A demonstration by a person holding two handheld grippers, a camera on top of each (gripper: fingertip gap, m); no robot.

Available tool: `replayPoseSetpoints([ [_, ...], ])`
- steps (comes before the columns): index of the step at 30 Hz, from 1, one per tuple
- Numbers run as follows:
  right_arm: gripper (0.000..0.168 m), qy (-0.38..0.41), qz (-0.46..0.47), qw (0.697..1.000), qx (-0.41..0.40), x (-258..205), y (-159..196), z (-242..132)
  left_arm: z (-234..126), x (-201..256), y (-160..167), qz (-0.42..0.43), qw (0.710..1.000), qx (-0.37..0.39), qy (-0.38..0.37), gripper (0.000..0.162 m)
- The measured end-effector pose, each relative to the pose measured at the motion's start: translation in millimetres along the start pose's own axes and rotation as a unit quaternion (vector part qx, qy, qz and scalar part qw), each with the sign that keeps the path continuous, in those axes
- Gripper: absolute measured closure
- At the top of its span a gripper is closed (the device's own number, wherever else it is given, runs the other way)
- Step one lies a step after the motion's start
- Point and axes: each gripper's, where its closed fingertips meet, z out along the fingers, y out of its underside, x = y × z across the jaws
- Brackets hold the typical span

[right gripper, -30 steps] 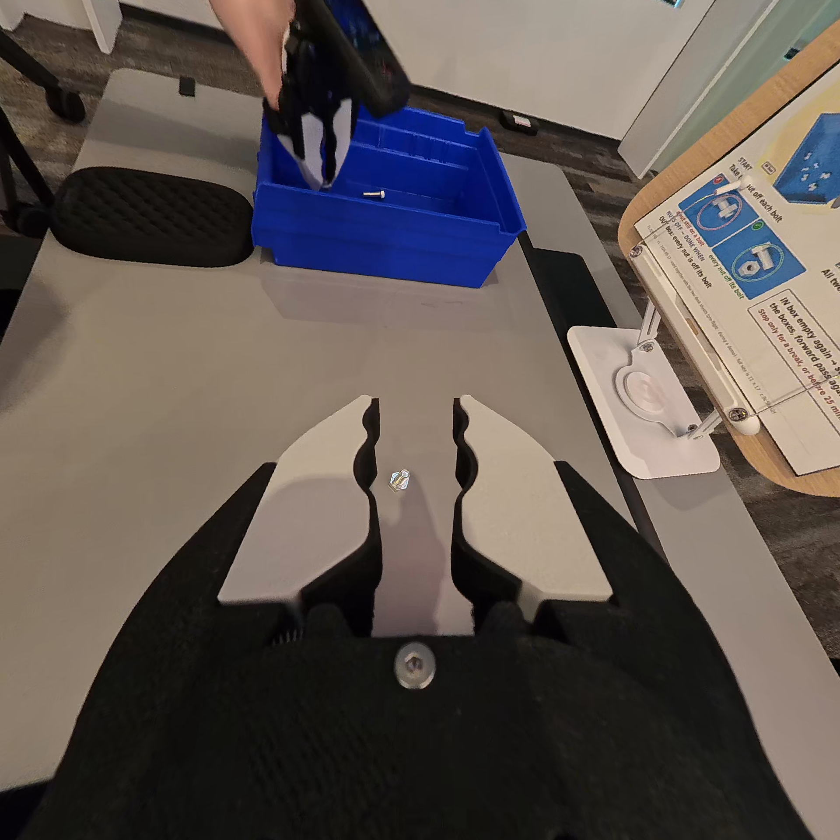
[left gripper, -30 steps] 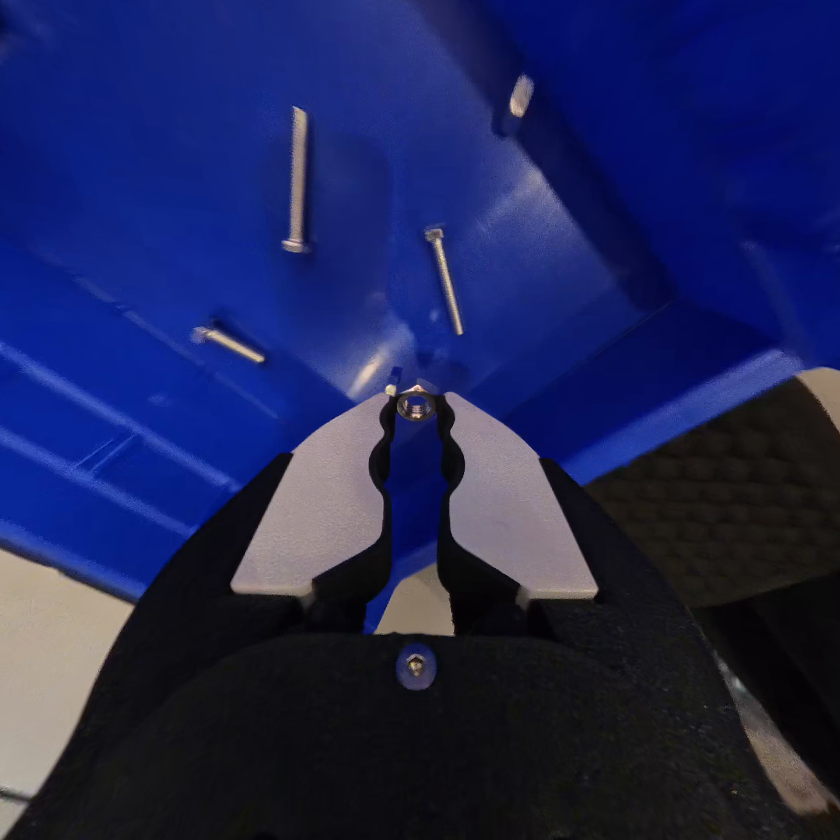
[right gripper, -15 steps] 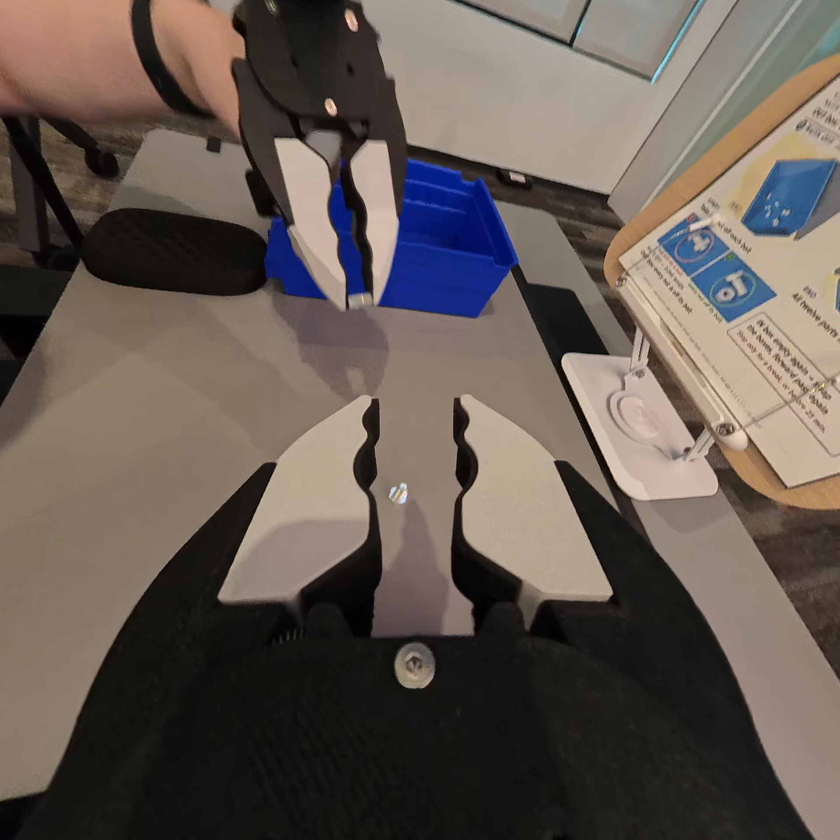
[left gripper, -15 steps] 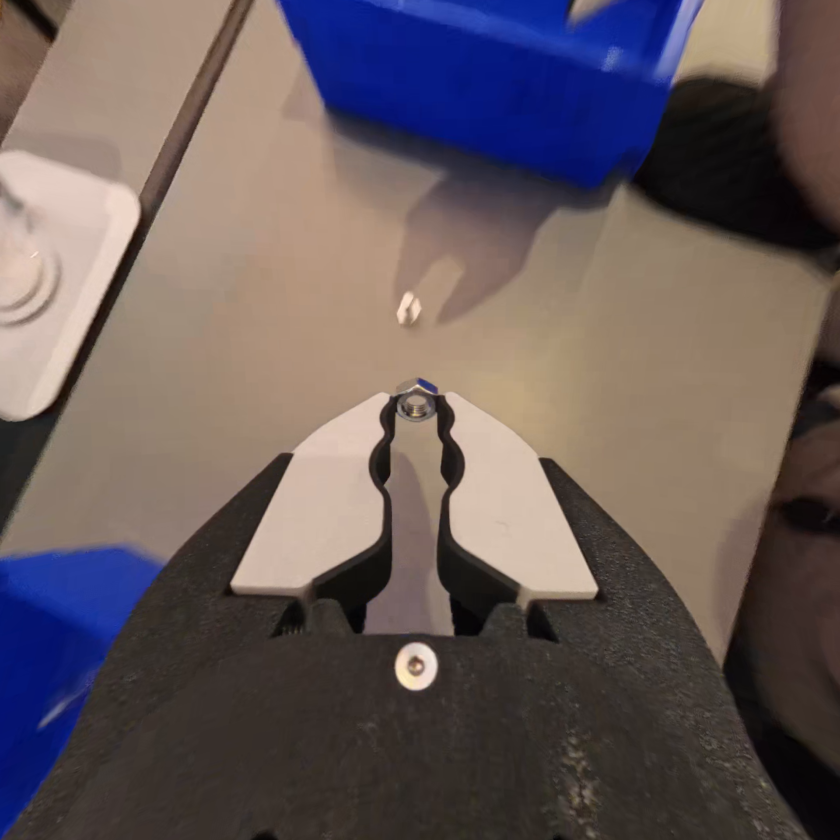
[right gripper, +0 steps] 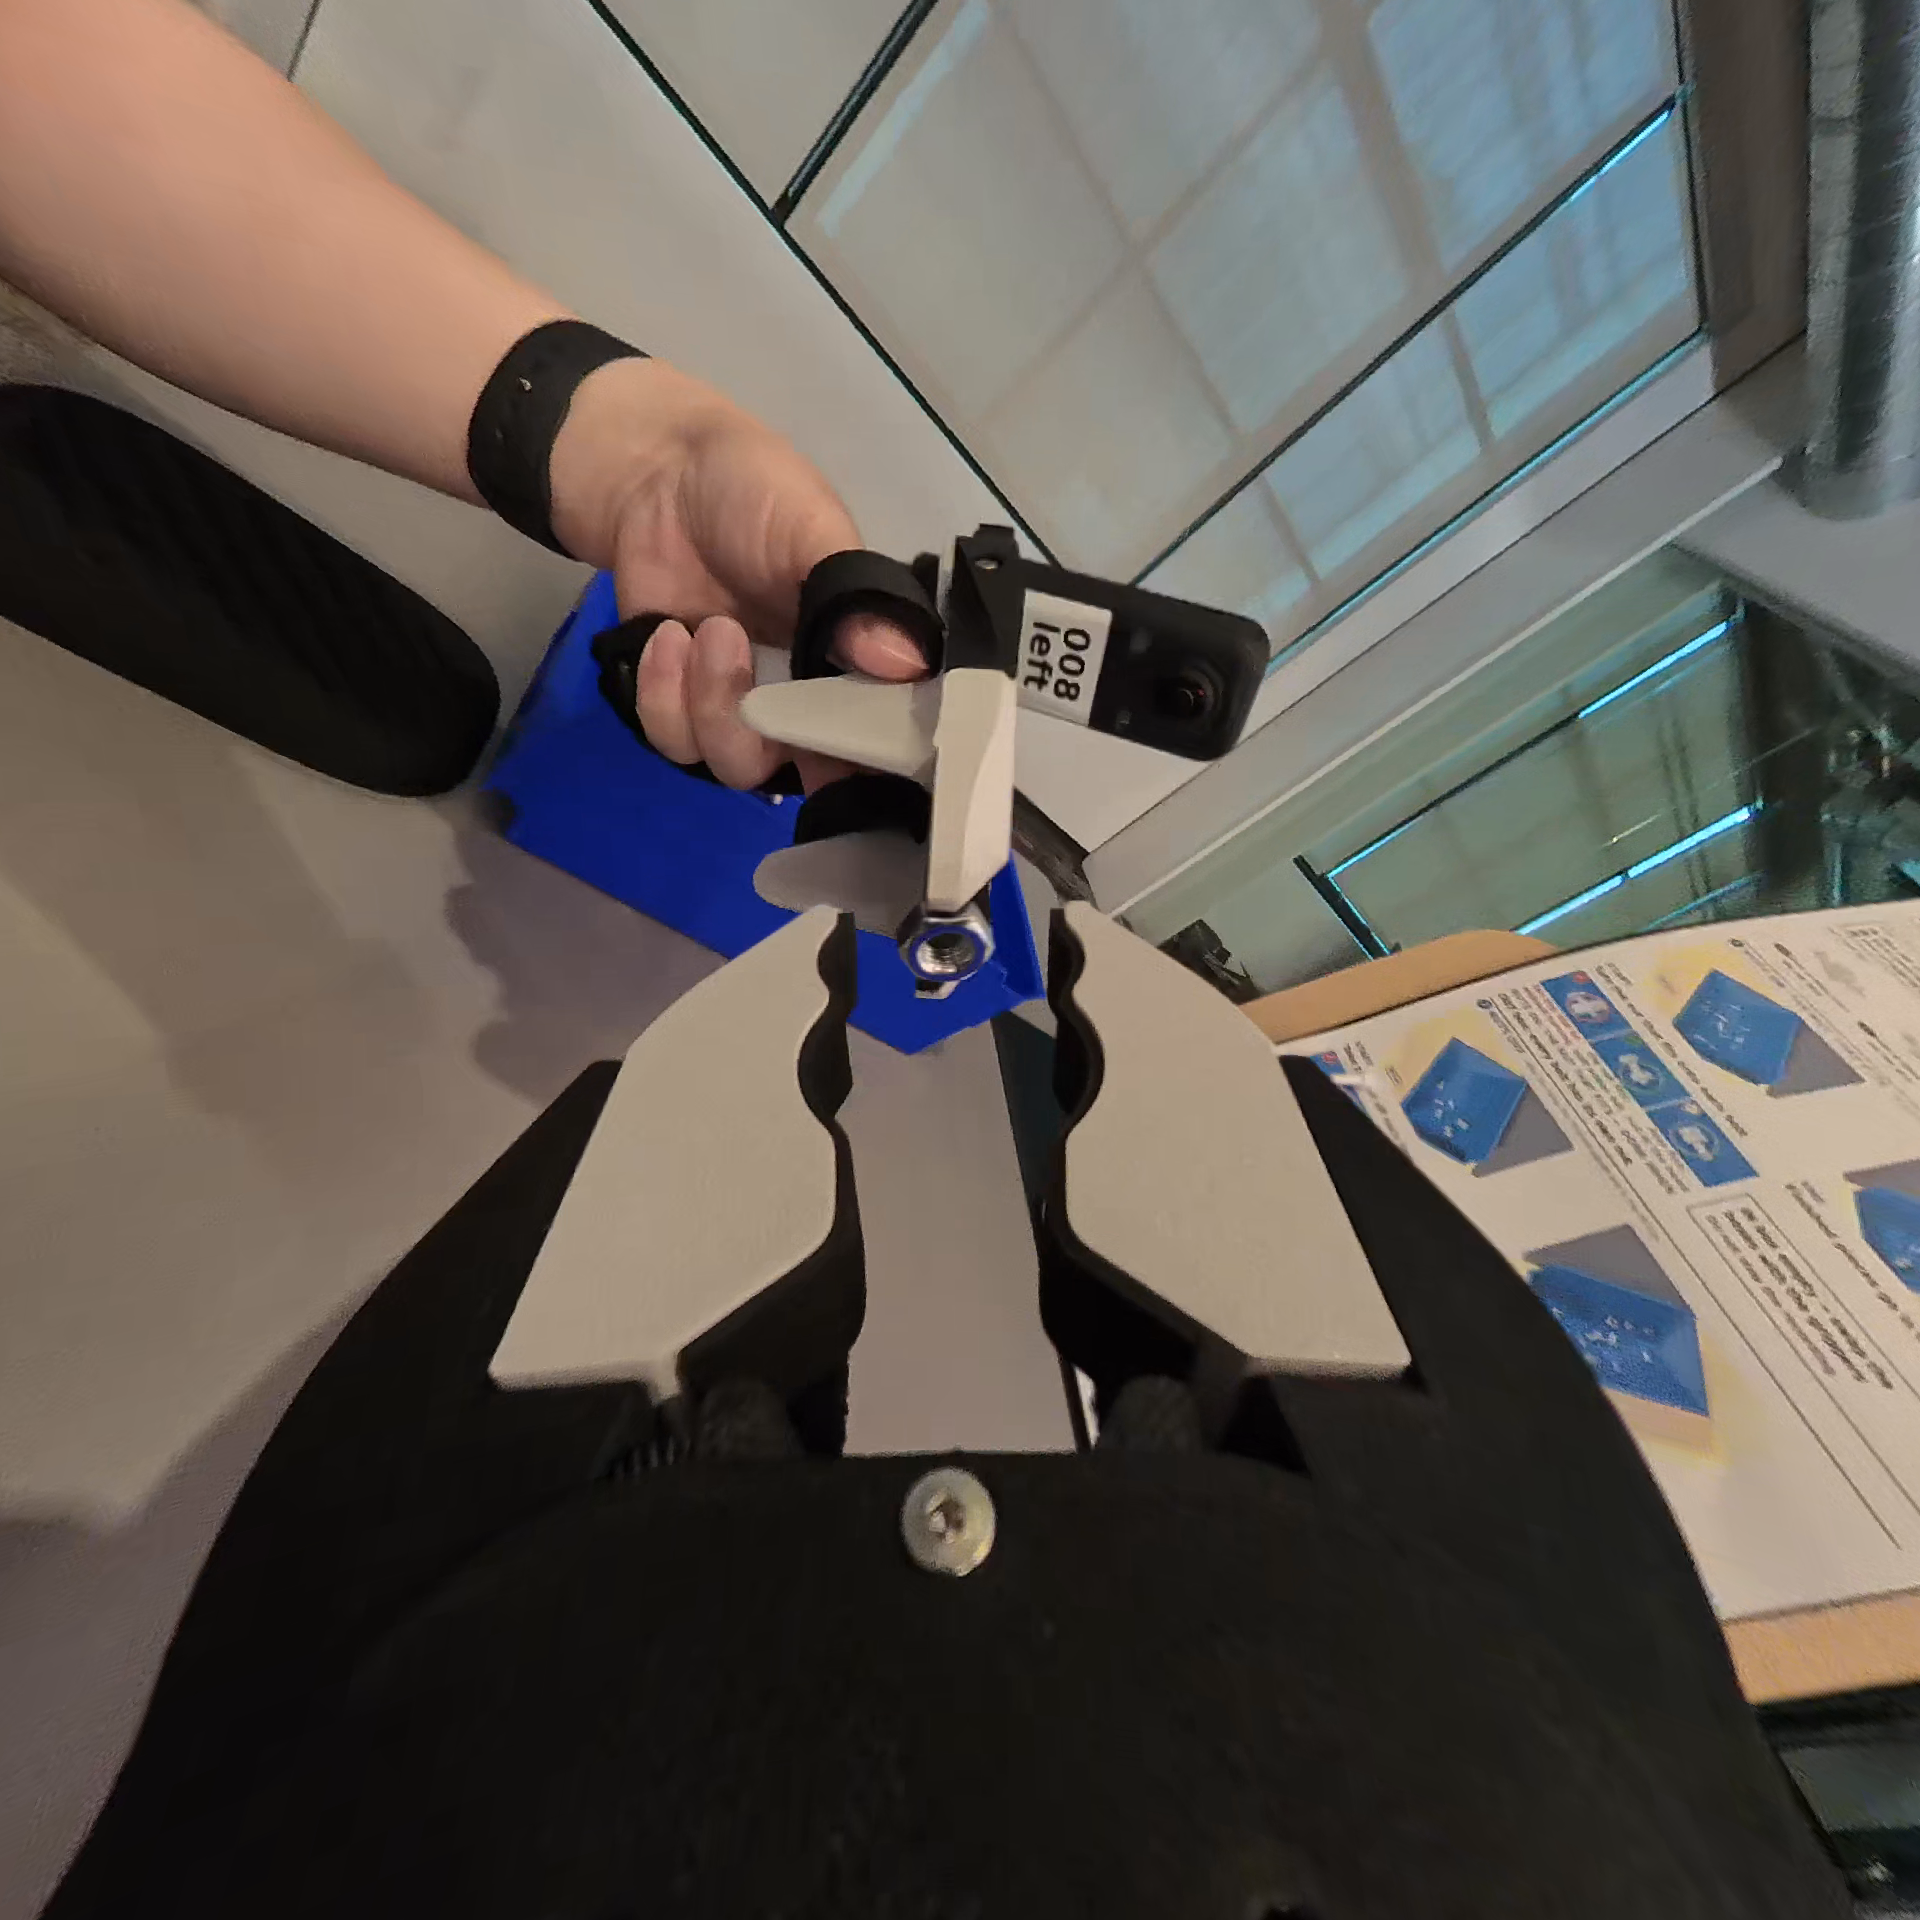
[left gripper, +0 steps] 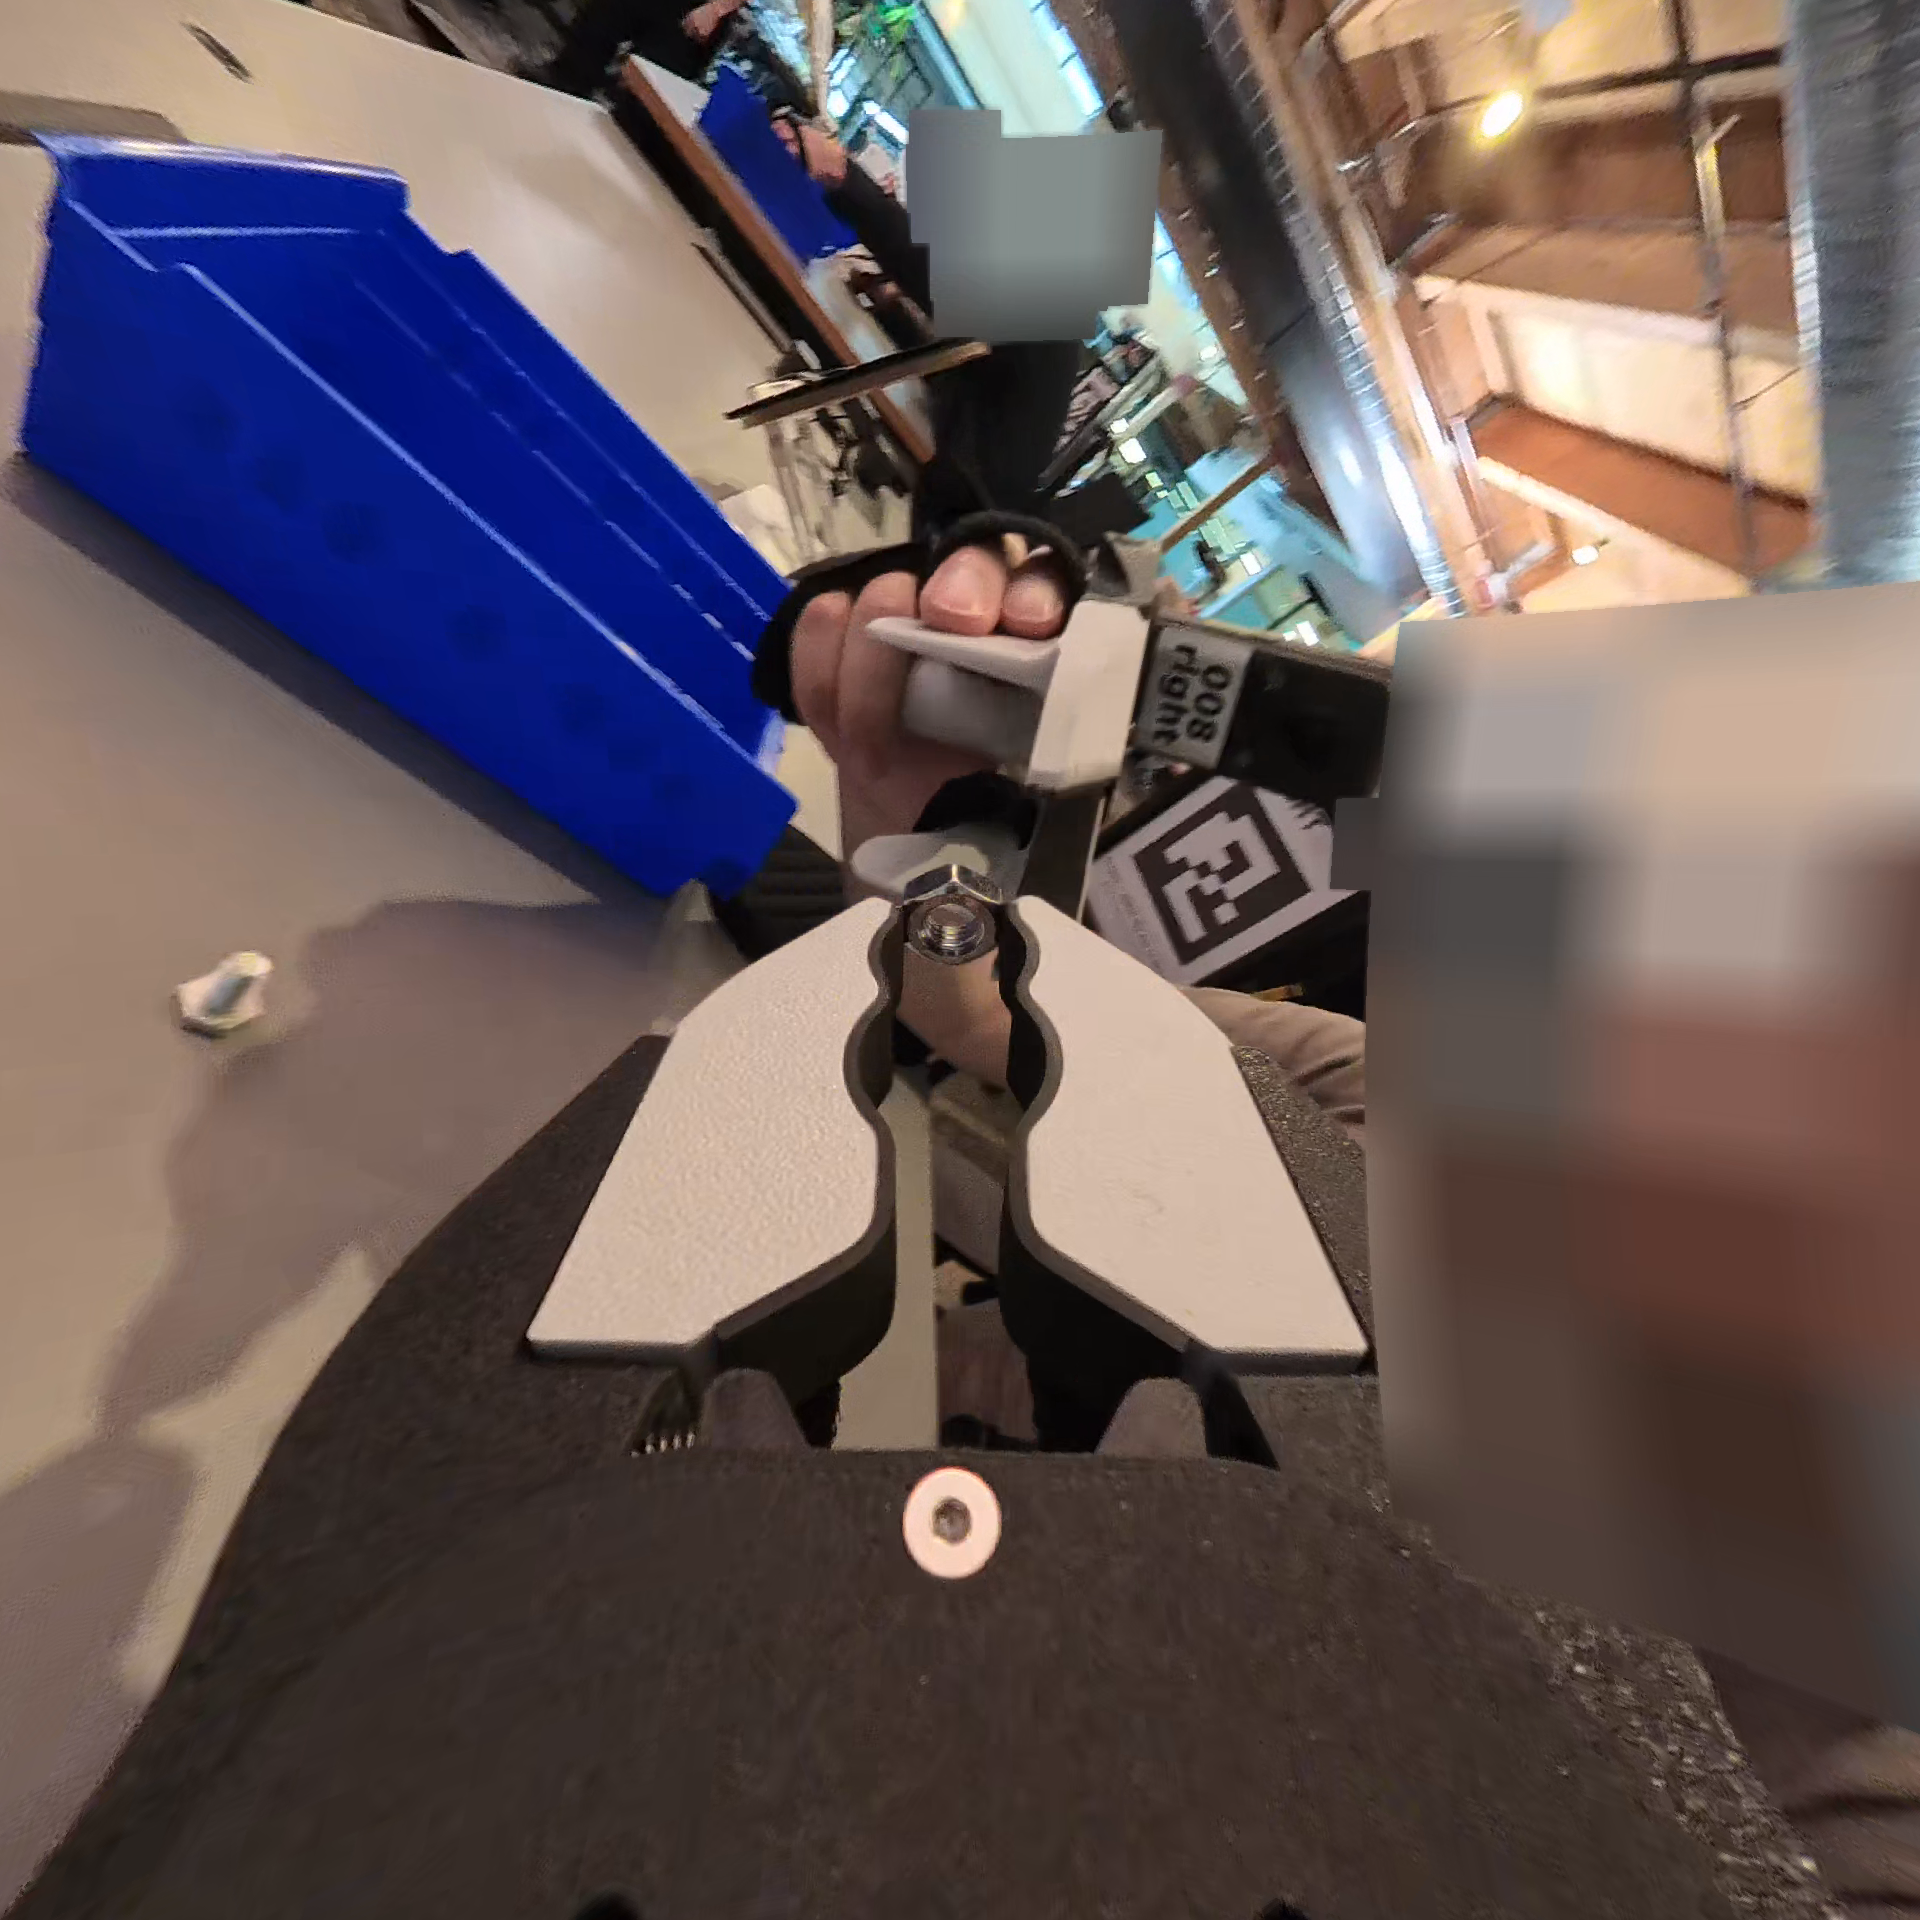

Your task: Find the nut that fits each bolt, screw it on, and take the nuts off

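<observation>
My left gripper (left gripper: 948, 935) is shut on a silver hex nut (left gripper: 948, 920) at its fingertips and holds it in the air above the grey table (left gripper: 312, 1091). In the right wrist view the nut (right gripper: 943, 951) shows a blue ring around its hole. There it hangs between the tips of my right gripper (right gripper: 945, 925), which is open and empty. Its fingers (right gripper: 727, 1122) stand apart from the nut on both sides. The two grippers face each other. A short bolt (left gripper: 221, 992) lies on the table at the left.
A blue bin (left gripper: 416, 499) stands on the table behind the grippers and also shows in the right wrist view (right gripper: 644, 821). A black pad (right gripper: 208, 592) lies left of it. An instruction sheet on a wooden board (right gripper: 1662, 1195) is at the right. A person's hand (right gripper: 707, 540) holds the left gripper. From the left gripper's tips to the short bolt (left gripper: 221, 992) is close to 20 cm.
My left gripper lifted the nut out of the blue bin and swung round to face the right one. My right gripper rose from over the bolt on the table and opened a little wider.
</observation>
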Motion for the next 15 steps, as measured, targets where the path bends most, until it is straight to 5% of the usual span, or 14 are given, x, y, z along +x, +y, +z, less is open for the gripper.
replayPoseSetpoints([
  [7,0.135,-0.022,0.147,0.987,0.066,3,-16,8,-7,23,-1,0.084,0.996,0.027,0.032,0.145],
  [15,0.139,-0.028,0.136,0.988,0.065,-1,-20,9,-6,25,4,0.085,0.995,0.021,0.038,0.145],
])
